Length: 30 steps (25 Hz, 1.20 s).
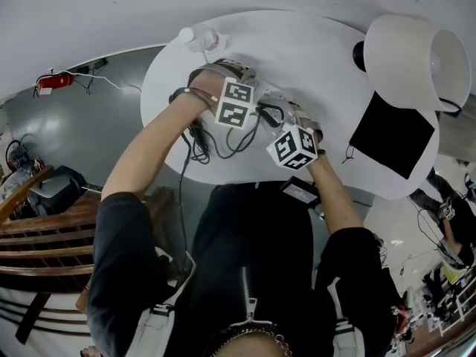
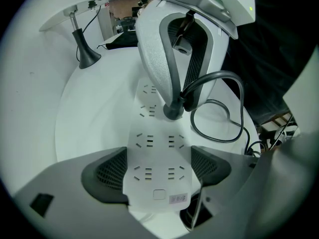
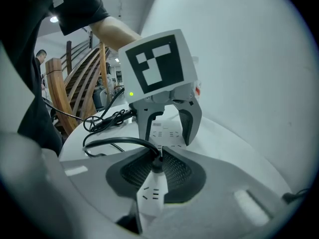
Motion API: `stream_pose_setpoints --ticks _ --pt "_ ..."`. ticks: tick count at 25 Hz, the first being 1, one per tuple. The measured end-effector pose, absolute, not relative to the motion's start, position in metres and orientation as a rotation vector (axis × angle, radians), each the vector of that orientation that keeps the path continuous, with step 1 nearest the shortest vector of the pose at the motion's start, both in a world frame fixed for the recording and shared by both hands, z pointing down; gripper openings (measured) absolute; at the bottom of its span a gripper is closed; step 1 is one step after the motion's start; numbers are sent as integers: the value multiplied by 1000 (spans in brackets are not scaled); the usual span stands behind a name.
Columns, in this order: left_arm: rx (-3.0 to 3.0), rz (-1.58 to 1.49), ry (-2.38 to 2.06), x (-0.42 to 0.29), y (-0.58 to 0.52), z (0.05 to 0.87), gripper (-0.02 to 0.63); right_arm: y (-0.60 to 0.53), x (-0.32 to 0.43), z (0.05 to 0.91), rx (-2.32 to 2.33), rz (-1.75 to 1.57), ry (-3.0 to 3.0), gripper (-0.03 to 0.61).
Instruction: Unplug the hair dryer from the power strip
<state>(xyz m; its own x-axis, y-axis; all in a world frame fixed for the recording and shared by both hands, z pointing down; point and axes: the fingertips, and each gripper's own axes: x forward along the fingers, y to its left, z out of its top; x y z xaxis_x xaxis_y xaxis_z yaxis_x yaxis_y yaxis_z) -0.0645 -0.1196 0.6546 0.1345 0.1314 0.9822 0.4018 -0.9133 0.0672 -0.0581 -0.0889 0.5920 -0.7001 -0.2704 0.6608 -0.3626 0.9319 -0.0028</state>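
Note:
A white power strip (image 2: pixel 159 148) lies on the round white table (image 1: pixel 312 50). My left gripper (image 2: pixel 157 176) points steeply down and is shut on the strip's near end, its pads against both long sides. A black plug (image 2: pixel 173 111) sits in a socket farther along the strip, and its black cable (image 2: pixel 234 108) loops off to the right. In the right gripper view, my right gripper (image 3: pixel 157 158) is shut on that plug (image 3: pixel 156 164), the pads pressing on it from both sides. Beyond it the left gripper (image 3: pixel 169 138) straddles the strip (image 3: pixel 167 133). The head view shows only both marker cubes (image 1: pixel 236 104) (image 1: pixel 294 146).
A clear bottle (image 1: pixel 199 37) stands at the table's far edge. A white lamp shade (image 1: pixel 416 50) and a black square mat (image 1: pixel 392 134) are at the right. A tangle of black cable (image 1: pixel 201 143) hangs over the near edge. Wooden stairs (image 3: pixel 79 83) rise beyond the table.

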Motion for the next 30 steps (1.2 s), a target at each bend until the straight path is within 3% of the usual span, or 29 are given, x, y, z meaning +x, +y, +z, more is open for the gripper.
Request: stream_pose_setpoints --ticks 11,30 --pt "-2195 -1864 -528 -65 -120 655 390 -82 -61 596 392 19 -2344 57" --pt "-2200 -1856 -522 -64 -119 654 390 -85 -58 593 426 102 -2363 57"
